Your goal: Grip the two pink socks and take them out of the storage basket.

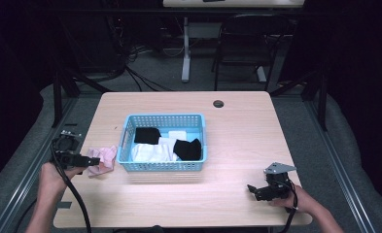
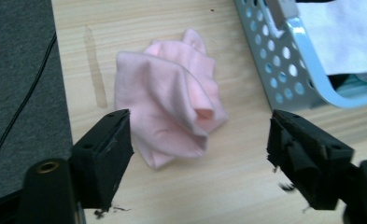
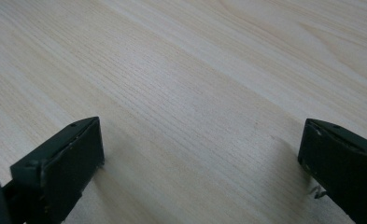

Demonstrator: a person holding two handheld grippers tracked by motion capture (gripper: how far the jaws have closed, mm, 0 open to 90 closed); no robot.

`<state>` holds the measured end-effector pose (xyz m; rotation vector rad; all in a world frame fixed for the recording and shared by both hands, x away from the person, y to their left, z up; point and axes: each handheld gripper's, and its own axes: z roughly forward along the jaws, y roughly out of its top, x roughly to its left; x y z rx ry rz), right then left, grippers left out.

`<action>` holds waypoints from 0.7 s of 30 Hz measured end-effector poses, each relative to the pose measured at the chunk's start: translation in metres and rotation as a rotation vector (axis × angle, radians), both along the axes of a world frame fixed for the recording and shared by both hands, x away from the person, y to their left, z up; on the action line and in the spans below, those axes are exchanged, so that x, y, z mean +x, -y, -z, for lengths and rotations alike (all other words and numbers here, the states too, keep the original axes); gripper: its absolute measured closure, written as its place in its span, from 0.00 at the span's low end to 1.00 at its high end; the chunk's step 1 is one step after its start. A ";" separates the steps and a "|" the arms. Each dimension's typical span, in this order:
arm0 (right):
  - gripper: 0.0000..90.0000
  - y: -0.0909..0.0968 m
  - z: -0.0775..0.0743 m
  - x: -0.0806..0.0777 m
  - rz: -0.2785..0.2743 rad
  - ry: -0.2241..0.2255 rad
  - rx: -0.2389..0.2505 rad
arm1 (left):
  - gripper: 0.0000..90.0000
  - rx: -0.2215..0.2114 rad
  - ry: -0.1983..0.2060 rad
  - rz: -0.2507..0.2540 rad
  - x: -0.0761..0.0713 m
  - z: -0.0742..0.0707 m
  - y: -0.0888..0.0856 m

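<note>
Pink cloth (image 2: 172, 100), crumpled on the tabletop (image 1: 237, 145) just beside the left wall of the blue basket (image 1: 123, 145), framed between the spread, empty jaws of the left tool (image 1: 94, 160); right tool (image 1: 251, 190) likewise apart over bare wood, well away. Best taken by advancing level, straddling the raised fold and closing on several layers, clear of the basket wall. Folds and jaw gap legible from the left gripper view; black and white cloths (image 1: 159, 145) inside the basket legible from the high view.
</note>
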<state>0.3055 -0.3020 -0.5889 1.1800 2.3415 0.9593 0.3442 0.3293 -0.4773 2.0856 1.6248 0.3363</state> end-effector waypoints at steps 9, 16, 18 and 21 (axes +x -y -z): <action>0.00 0.000 0.000 0.000 0.006 -0.001 0.002 | 0.14 -0.034 0.009 0.000 -0.034 0.021 0.005; 0.00 -0.001 0.000 -0.001 0.009 0.003 0.005 | 0.10 -0.048 -0.026 0.010 -0.041 0.054 0.014; 0.00 0.000 0.000 0.000 0.005 0.003 0.001 | 0.09 -0.029 -0.028 0.019 -0.042 0.060 0.016; 0.00 0.000 0.000 0.000 0.006 -0.001 0.002 | 0.06 -0.028 -0.017 0.020 -0.041 0.066 0.016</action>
